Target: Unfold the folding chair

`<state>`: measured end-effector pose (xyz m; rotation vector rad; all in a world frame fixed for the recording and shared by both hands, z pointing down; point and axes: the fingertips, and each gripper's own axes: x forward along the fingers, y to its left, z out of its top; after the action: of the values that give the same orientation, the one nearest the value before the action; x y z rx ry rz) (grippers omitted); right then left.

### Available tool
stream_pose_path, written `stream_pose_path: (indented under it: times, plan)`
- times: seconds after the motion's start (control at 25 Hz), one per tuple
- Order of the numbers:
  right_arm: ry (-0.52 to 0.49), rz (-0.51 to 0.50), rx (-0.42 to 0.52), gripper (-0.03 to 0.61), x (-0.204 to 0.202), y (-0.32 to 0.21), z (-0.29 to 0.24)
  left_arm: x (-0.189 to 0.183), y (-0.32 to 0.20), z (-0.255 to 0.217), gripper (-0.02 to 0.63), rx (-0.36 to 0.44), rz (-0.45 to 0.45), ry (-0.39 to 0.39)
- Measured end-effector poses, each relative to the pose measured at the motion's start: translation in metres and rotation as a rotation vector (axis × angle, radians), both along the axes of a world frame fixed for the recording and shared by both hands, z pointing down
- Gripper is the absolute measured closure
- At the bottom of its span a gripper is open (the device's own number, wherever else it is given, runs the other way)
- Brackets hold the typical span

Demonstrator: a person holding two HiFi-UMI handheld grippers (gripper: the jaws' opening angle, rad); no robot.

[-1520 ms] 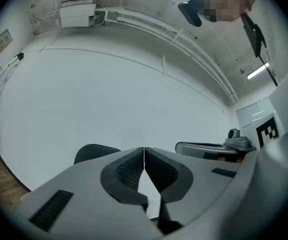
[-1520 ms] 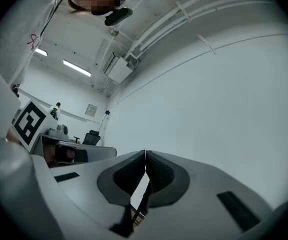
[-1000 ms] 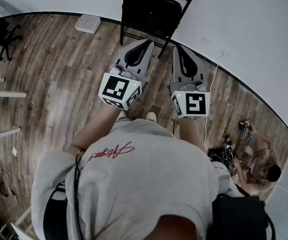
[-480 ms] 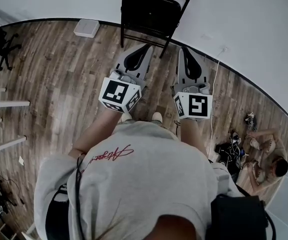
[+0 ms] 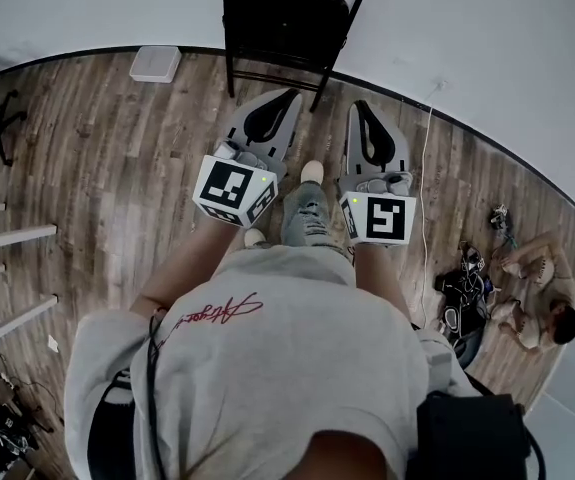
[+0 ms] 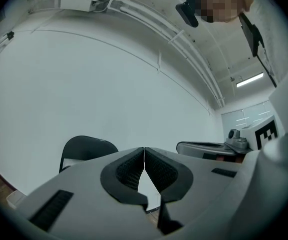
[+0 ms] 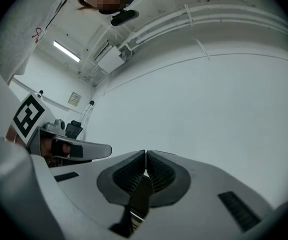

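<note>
The left gripper (image 5: 291,98) and right gripper (image 5: 359,108) are both closed and empty, pointing toward the black folding chair (image 5: 287,16).

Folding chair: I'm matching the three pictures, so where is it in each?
Head view: folding chair top centre, against the white wall.
Left gripper view: lower left, backrest beyond the jaws.
Right gripper view: perhaps the dark sliver under the jaw tips; unclear.
Shared landmark: that wall.

Grey tee (image 5: 277,368) with red script (image 5: 217,311) on the back, black cable (image 5: 152,378) down the back, ripped jeans (image 5: 307,220), pale shoe (image 5: 312,171), and the left gripper (image 5: 292,94) and right gripper (image 5: 359,106) are light grey with black-padded jaws and black-and-white marker cubes (image 5: 232,190).
</note>
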<state>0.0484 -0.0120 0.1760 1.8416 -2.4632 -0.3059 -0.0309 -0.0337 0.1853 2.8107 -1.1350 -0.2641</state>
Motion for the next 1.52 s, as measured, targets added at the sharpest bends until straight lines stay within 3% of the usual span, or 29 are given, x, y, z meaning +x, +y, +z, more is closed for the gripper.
stream_pose_path:
  times: [0.2,0.44,0.76,0.84,0.88,0.92,0.96,1.0,1.04,1.28,1.52]
  plan:
    - [0.003,-0.004,0.002,0.56,0.029,-0.061,0.011,0.027,-0.058,0.013,0.597,-0.01,-0.013,-0.008]
    - [0.033,-0.05,-0.018,0.56,0.07,-0.175,0.019,0.065,-0.168,0.017,0.597,-0.003,-0.039,-0.007]
    - [0.1,-0.049,-0.132,0.559,0.139,-0.297,0.055,0.115,-0.285,0.048,0.595,0.001,-0.035,-0.209]
    - [0.116,-0.039,-0.169,0.558,0.148,-0.313,0.071,0.118,-0.307,0.07,0.588,0.0,0.008,-0.302]
    - [0.126,-0.039,-0.191,0.558,0.152,-0.322,0.081,0.12,-0.321,0.081,0.525,-0.003,0.036,-0.354]
    - [0.138,-0.042,-0.216,0.557,0.154,-0.332,0.093,0.121,-0.336,0.094,0.399,-0.01,0.072,-0.409]
    - [0.146,-0.047,-0.247,0.553,0.156,-0.343,0.107,0.122,-0.35,0.107,0.358,-0.022,0.115,-0.464]
    - [0.147,-0.05,-0.281,0.52,0.158,-0.354,0.121,0.123,-0.364,0.121,0.338,-0.031,0.161,-0.523]
    - [0.142,-0.051,-0.317,0.442,0.16,-0.365,0.136,0.124,-0.376,0.136,0.319,-0.032,0.207,-0.589]
    - [0.086,0.011,-0.503,0.385,0.177,-0.43,0.218,0.123,-0.43,0.238,0.276,-0.03,0.527,-1.126]
    - [0.015,0.05,-0.645,0.383,0.173,-0.46,0.276,0.101,-0.437,0.313,0.273,-0.138,0.869,-1.526]
